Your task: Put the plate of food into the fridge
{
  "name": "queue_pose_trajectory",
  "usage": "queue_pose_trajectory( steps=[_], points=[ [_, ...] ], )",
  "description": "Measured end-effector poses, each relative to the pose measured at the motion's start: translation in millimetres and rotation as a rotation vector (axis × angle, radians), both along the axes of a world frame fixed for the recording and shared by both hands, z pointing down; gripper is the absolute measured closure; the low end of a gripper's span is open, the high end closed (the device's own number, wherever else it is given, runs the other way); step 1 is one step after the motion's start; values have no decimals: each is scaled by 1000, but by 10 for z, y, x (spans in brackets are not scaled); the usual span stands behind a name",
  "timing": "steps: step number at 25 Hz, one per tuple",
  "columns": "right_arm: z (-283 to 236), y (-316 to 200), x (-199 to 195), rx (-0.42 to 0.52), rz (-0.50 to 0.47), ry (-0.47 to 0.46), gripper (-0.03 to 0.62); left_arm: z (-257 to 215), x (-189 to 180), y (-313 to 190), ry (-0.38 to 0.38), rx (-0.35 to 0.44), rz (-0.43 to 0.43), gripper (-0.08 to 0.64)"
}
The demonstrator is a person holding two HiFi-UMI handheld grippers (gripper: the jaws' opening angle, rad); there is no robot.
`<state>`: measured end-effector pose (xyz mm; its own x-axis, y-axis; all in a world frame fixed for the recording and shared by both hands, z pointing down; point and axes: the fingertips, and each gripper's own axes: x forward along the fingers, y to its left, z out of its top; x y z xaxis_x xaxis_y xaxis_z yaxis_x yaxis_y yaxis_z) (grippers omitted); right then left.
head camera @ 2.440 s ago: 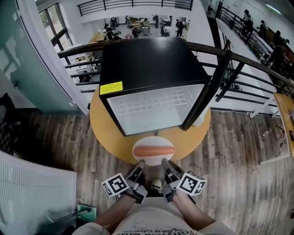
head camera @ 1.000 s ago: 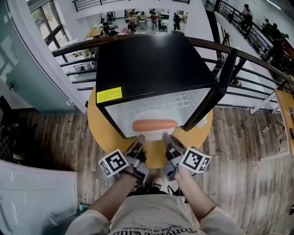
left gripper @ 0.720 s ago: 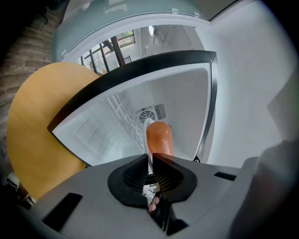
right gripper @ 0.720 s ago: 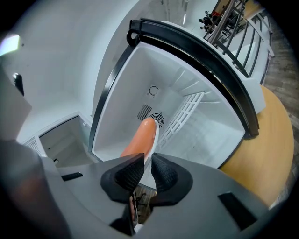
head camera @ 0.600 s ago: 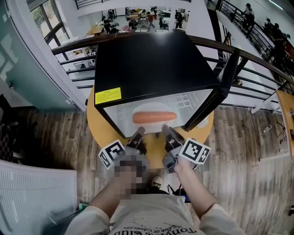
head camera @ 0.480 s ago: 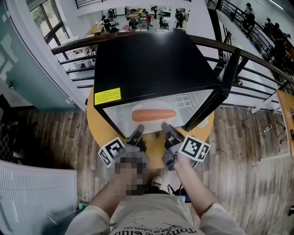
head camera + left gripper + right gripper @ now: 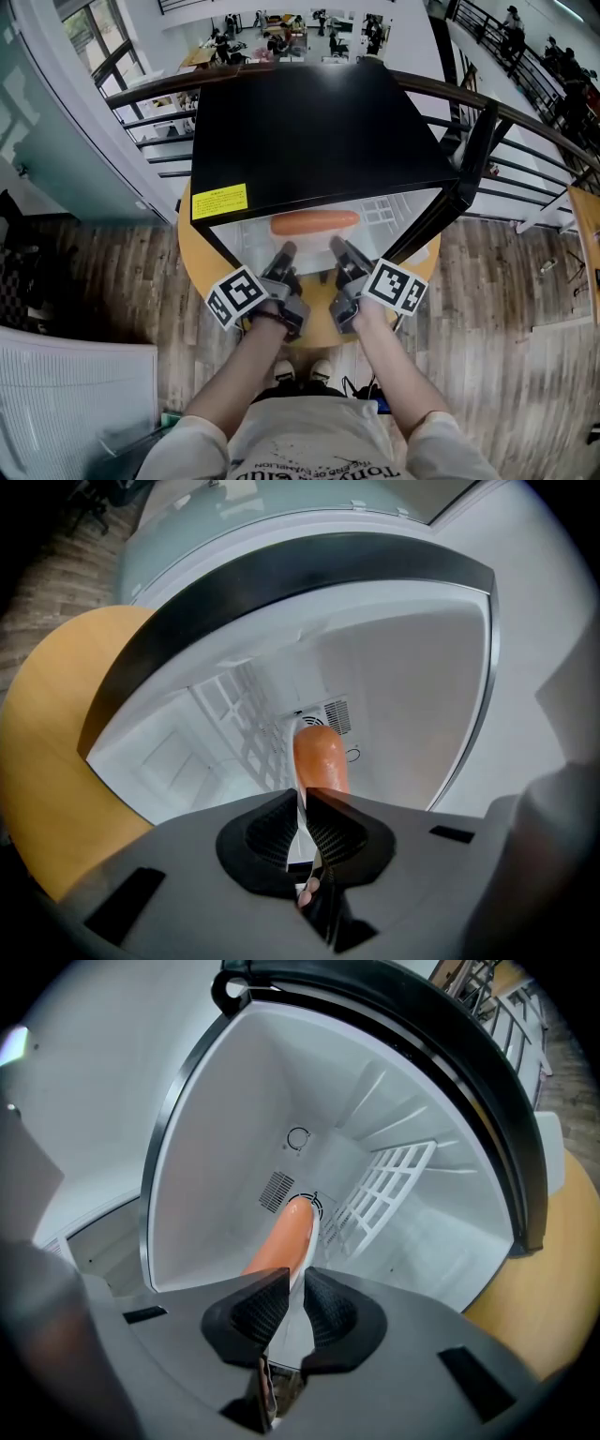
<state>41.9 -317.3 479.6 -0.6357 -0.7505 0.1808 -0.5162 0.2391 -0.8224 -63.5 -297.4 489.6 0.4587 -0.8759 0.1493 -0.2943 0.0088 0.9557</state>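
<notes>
Plate (image 7: 293, 1322) deeper in fridge (image 7: 309, 131) — forearms (image 7: 392, 364) outstretched

Grey left gripper (image 7: 284, 251) and right gripper (image 7: 337, 246) — black jaws, checkered marker cubes (image 7: 235, 296); white printed T-shirt (image 7: 309, 441).

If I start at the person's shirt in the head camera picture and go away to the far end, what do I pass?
Shirt → left gripper and right gripper, side by side → sausage → fridge's black top → hall below.
</notes>
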Motion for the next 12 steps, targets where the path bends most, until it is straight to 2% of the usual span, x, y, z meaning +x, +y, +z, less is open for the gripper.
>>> queue_pose_trajectory(
  steps=[12],
  points=[
    [122,-270,-35,-6,11,50,525,128,-33,-255,-36,-17,-13,517]
  ],
)
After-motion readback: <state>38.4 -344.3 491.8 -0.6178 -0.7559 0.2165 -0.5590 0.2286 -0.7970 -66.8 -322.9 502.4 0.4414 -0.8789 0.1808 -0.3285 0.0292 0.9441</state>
